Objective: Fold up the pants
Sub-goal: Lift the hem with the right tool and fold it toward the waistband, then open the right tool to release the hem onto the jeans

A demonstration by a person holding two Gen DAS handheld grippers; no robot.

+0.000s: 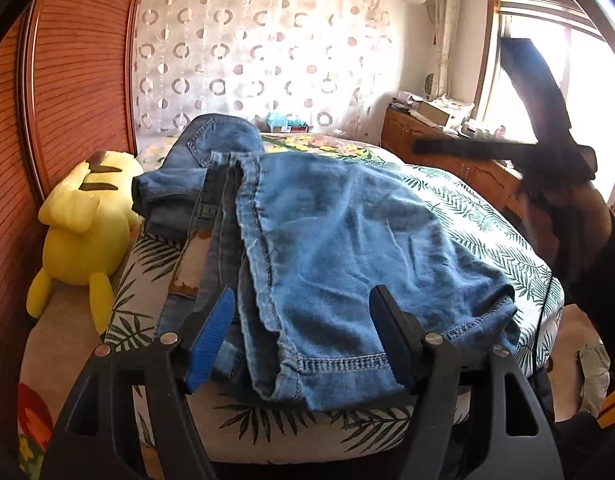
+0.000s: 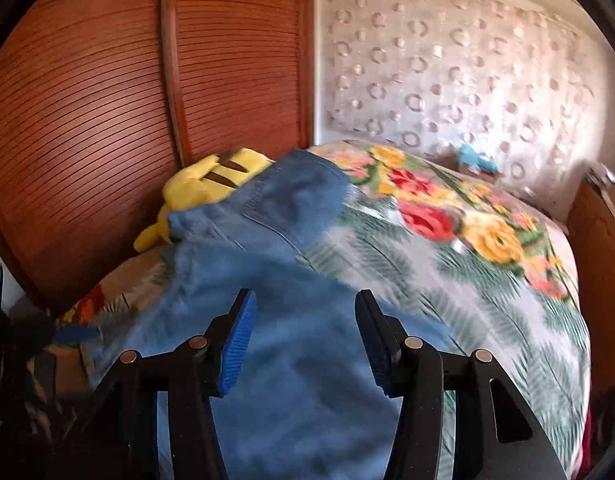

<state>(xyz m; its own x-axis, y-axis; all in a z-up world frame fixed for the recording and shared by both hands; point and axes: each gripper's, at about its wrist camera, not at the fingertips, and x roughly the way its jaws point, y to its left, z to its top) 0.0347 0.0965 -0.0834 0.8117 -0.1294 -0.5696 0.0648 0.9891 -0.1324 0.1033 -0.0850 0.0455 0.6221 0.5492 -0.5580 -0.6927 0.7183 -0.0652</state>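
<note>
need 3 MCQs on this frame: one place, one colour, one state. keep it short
1. Where is the plush relative to the jeans in the left wrist view?
A. On top of them
B. To their left, by the wooden doors
C. On the floor

2. What colour are the pads on the right gripper fingers?
A. Blue
B. Red
C. White

3. How does the left gripper stand?
A. Shut on a jeans leg
B. Shut on nothing
C. Open, above the jeans hem

Answers:
1. B: the yellow plush lies left of the denim, against the slatted doors.
2. A: both pads show blue ribbing.
3. C: a wide gap separates the fingers, and nothing is pinched.
</note>
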